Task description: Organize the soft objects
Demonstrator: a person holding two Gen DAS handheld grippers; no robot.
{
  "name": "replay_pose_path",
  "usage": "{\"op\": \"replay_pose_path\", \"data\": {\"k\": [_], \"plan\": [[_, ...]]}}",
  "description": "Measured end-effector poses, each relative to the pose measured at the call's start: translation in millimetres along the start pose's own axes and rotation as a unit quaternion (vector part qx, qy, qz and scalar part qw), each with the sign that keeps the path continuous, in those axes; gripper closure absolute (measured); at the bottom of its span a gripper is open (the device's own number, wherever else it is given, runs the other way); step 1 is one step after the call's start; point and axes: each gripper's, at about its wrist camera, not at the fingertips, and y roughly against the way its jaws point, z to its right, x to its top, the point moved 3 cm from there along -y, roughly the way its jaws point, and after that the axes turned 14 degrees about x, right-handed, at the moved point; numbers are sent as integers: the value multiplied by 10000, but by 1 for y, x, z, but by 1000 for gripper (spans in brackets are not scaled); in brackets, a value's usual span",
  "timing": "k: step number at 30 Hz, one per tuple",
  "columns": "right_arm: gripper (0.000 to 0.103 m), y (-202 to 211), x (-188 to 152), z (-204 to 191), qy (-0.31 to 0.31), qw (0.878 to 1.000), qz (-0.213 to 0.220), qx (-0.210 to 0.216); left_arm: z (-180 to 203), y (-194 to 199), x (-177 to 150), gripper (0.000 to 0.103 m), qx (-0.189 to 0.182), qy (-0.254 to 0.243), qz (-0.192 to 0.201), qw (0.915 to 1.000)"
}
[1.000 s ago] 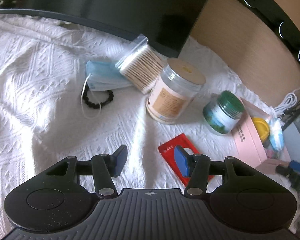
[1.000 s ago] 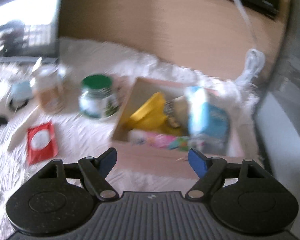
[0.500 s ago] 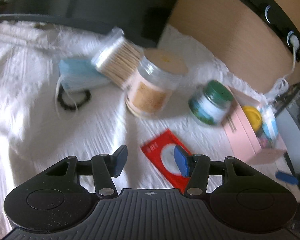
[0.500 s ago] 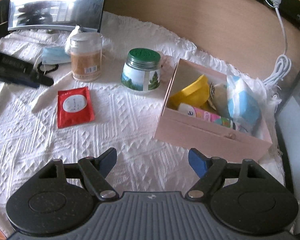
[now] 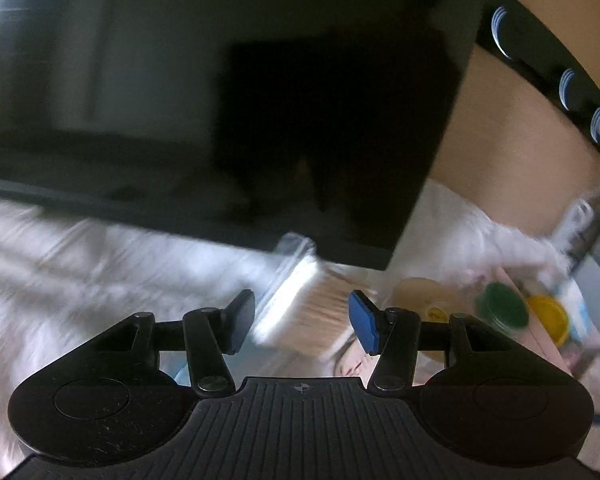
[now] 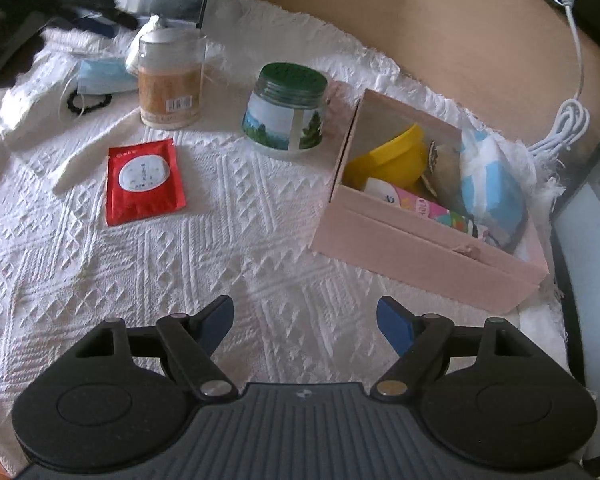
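between red sachet [image 6: 144, 181] and pink box [image 6: 428, 249], bare cloth [image 6: 260, 240], both grippers' jaws open, empty

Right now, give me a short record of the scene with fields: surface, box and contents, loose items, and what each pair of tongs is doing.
surface: white textured cloth
box: pink box, open, at the right
box contents: yellow bowl, blue-and-white pack, colourful tube
loose items: red sachet, green-lidded jar, clear jar, blue face mask, black hair tie
left tongs: open, empty, cotton swab pack ahead
right tongs: open, empty, above cloth
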Motion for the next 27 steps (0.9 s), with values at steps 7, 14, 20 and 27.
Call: {"op": "replay_pose_path", "data": {"k": [7, 14, 20, 27], "plan": [[24, -7, -2, 1, 22, 9996, -267, -104, -1, -43, 16, 46, -333, -809, -325, 9956], [24, -20, -3, 9, -184, 9988, -442, -110, -13, -66, 15, 44, -1043, -662, -673, 9901], [24, -25, 5, 6, -164, 9991, -390, -10, -1, -72, -3, 57, -1139, -561, -957, 9873], [24, -20, 21, -1, -136, 9996, -81, 224, -13, -31, -33, 77, -717, 587, -909, 9915]]}}
